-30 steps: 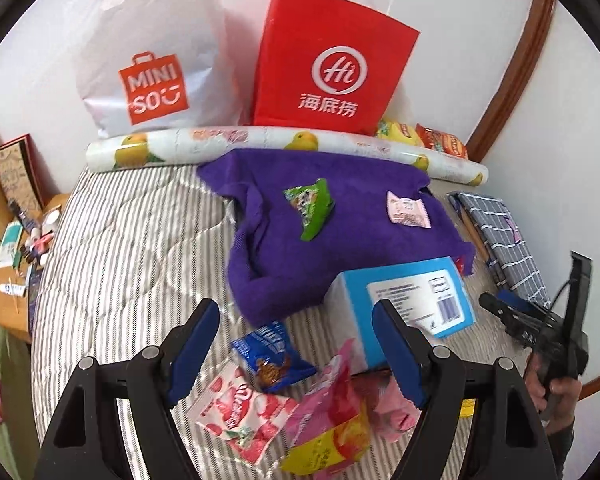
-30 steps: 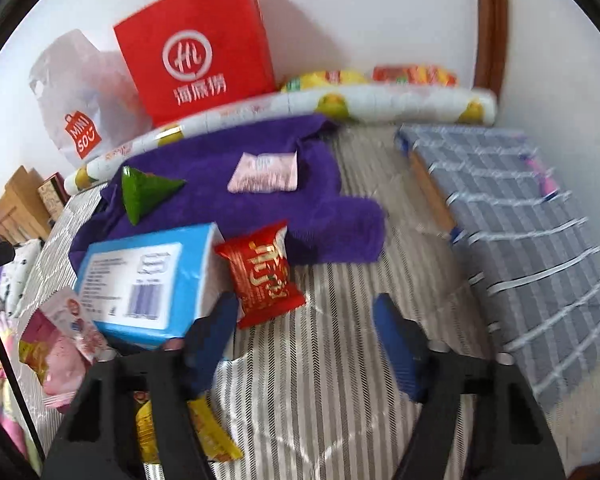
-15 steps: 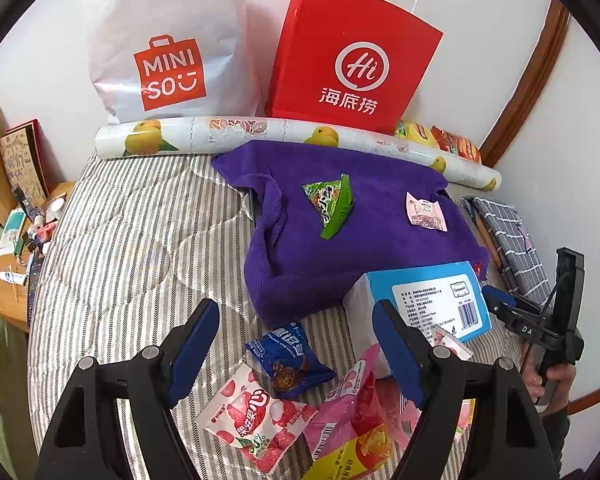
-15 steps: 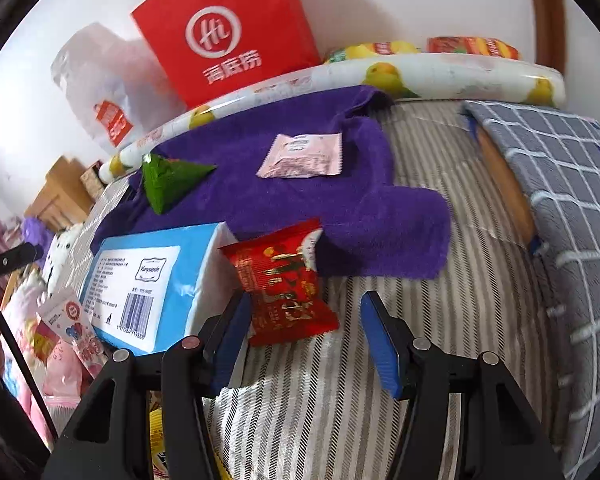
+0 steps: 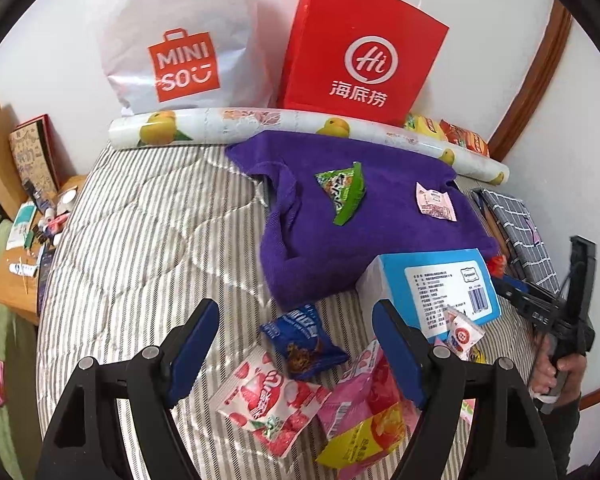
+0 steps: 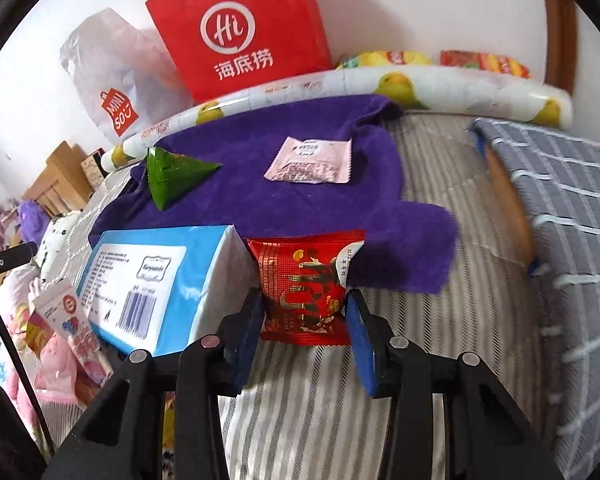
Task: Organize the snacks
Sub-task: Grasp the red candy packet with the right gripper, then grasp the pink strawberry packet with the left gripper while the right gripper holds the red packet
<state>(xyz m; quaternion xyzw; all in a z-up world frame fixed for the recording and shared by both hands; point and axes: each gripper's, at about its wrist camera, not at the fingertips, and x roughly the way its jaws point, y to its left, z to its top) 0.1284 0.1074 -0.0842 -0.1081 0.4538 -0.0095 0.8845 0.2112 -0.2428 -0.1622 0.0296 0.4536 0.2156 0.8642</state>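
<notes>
Red snack packet (image 6: 306,288): just right of the blue tissue box (image 6: 156,276), at the purple towel's (image 6: 284,184) near edge. Right gripper (image 6: 306,312) clamps its sides, likely for transfer. Left gripper (image 5: 296,330) gapes empty, near the box's left.

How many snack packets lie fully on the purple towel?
2: the green triangular packet toward its left and the pink flat packet toward its right. The red packet between the right gripper fingers only overlaps the towel edge.
</notes>
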